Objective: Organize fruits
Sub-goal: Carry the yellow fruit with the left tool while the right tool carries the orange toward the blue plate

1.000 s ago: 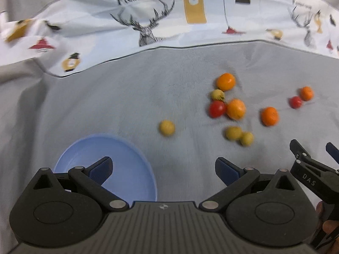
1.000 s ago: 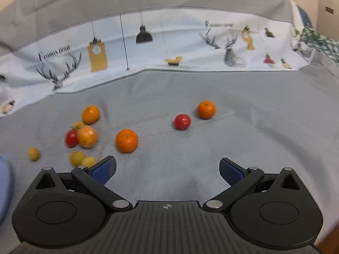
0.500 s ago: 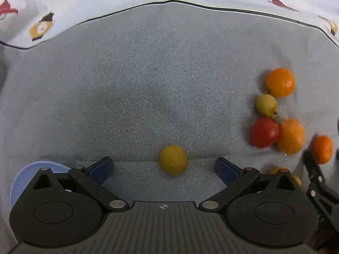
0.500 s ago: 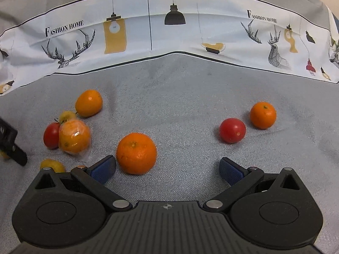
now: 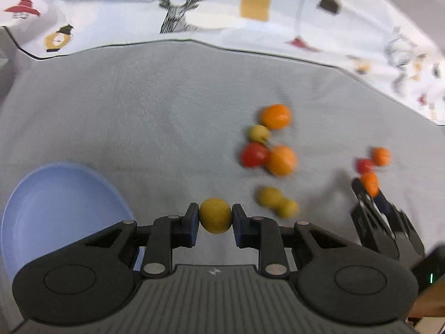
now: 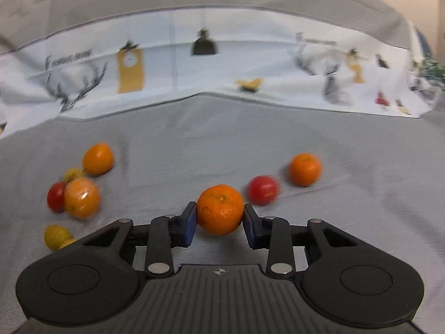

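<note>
left gripper (image 5: 215,218) clamped on smooth round yellow fruit (image 5: 215,215); right gripper (image 6: 219,217) closing, pads on dimpled orange (image 6: 220,209); grey woven cloth (image 5: 139,117).

Grey cloth (image 5: 155,117) over surface; white printed band (image 6: 222,69) with deer, lamps behind

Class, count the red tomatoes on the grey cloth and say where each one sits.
2. One red tomato touches the wrapped orange in the left cluster; the other red tomato lies just right of the orange in the right gripper. None seems hidden.
</note>
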`<action>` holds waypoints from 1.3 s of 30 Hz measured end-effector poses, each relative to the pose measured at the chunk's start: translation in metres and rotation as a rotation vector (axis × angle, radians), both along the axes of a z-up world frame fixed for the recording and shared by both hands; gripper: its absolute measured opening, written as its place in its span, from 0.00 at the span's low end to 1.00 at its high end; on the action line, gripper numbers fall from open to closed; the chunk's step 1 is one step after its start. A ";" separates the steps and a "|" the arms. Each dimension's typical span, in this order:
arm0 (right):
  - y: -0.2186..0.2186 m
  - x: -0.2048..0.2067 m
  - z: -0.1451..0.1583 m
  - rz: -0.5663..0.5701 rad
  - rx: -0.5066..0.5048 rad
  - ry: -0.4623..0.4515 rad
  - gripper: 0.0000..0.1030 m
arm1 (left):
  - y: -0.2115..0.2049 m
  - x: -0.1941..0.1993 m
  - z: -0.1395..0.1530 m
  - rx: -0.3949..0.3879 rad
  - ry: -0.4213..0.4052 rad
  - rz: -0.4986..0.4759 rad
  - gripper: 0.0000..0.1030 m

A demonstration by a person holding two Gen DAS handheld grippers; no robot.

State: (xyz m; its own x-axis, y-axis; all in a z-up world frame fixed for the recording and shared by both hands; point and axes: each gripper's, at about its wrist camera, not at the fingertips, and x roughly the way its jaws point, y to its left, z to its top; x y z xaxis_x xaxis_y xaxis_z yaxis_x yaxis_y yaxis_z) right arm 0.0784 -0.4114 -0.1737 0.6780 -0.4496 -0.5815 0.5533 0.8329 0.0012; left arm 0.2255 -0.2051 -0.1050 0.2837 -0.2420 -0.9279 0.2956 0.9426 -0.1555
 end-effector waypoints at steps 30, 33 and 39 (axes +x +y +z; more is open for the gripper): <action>0.265 -0.160 0.174 0.601 0.150 -0.046 0.35 | 0.236 -0.246 0.101 -0.017 -0.209 0.201 0.27; 0.272 -0.165 0.179 0.605 0.120 -0.044 0.35 | 0.239 -0.248 0.103 -0.038 -0.219 0.203 0.27; 0.279 -0.165 0.183 0.606 0.086 -0.035 0.36 | 0.241 -0.252 0.103 -0.055 -0.233 0.196 0.27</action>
